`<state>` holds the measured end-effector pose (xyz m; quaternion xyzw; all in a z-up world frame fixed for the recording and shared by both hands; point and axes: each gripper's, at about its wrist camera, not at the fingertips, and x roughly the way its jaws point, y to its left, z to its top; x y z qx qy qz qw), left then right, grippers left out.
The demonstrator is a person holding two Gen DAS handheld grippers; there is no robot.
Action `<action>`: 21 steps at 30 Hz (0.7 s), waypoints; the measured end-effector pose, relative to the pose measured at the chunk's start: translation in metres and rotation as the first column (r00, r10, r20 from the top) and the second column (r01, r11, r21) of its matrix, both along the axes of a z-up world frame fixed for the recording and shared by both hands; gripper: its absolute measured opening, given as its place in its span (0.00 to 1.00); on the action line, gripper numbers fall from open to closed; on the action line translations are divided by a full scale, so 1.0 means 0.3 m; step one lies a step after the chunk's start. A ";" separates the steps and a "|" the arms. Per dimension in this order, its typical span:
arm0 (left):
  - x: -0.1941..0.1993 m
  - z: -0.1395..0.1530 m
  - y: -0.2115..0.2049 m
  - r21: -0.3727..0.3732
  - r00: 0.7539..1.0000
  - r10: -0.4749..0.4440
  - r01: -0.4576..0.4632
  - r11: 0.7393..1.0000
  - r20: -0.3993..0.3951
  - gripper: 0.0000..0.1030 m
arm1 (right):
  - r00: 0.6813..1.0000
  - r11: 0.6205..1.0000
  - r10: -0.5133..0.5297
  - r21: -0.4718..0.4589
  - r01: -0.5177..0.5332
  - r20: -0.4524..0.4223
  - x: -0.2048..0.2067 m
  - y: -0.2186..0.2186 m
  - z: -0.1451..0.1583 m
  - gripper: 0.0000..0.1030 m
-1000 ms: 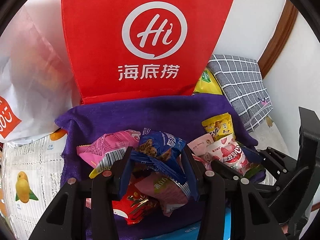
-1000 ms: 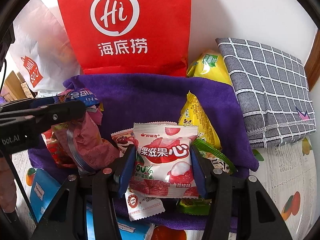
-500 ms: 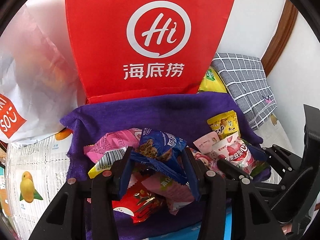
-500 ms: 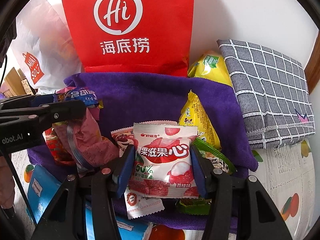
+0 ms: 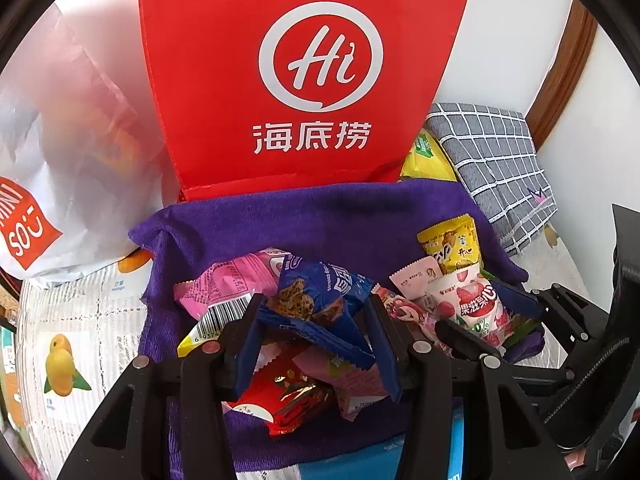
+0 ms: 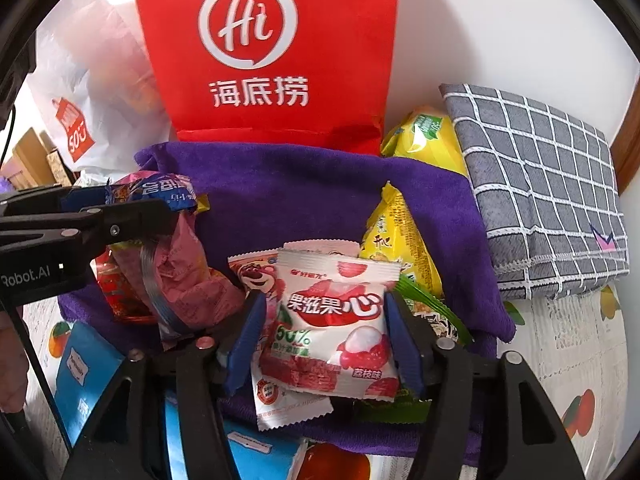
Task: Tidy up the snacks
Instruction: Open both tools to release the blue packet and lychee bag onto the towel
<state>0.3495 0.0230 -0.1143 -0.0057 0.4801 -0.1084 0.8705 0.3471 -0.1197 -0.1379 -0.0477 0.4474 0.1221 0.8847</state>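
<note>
My left gripper is shut on a blue cookie packet, held just above a pile of pink and red snack packets on a purple towel. My right gripper is shut on a white lychee gummy packet over the same towel. The left gripper shows at the left of the right wrist view. A red "Hi" bag stands upright behind the towel, and shows in the right wrist view too.
A white plastic bag sits left of the red bag. A grey checked cushion lies at the right. Yellow snack packets lie on the towel's right side. A blue box is near the front left. The table has a fruit-print cloth.
Both grippers have moved slightly nearer the red bag while still holding their packets. Nothing was taken hold of or let go.
</note>
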 end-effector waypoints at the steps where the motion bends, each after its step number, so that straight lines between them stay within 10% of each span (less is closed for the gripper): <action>1: -0.002 0.000 0.000 0.001 1.000 0.000 0.000 1.000 -0.001 0.48 | 1.000 1.000 -0.002 0.000 0.002 0.001 -0.001 0.001 0.001 0.60; 21: -0.151 0.149 0.031 -0.013 0.997 0.057 -0.056 0.998 0.055 0.71 | 0.998 0.998 -0.051 0.048 0.050 0.025 -0.107 -0.024 0.141 0.76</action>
